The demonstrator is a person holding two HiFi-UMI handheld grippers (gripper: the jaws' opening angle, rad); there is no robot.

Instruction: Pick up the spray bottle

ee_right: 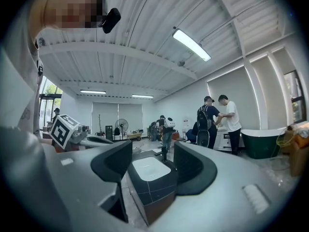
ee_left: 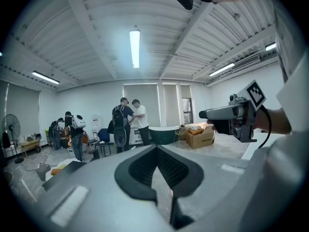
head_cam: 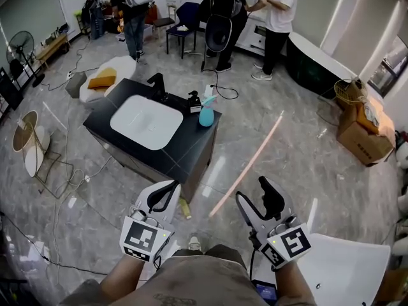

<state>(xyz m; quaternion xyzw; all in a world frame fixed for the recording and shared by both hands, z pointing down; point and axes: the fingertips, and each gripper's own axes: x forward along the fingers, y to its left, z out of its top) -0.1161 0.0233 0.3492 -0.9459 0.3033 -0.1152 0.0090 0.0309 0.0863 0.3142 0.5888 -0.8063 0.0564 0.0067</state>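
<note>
Spray bottle (head_cam: 206, 115) is standing upright near the far right corner of the dark tabletop (head_cam: 188, 143), beside the white sink (head_cam: 146, 121), well apart from both tools. The left tool (head_cam: 167, 190) is hovering with jaws pressed together and empty. The right tool (head_cam: 253, 193) is hovering with jaws apart, gripping nothing.

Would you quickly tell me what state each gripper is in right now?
Left gripper: shut, holding nothing.
Right gripper: open, holding nothing.

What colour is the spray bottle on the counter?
Turquoise; the spray bottle shows best in the head view.
</note>
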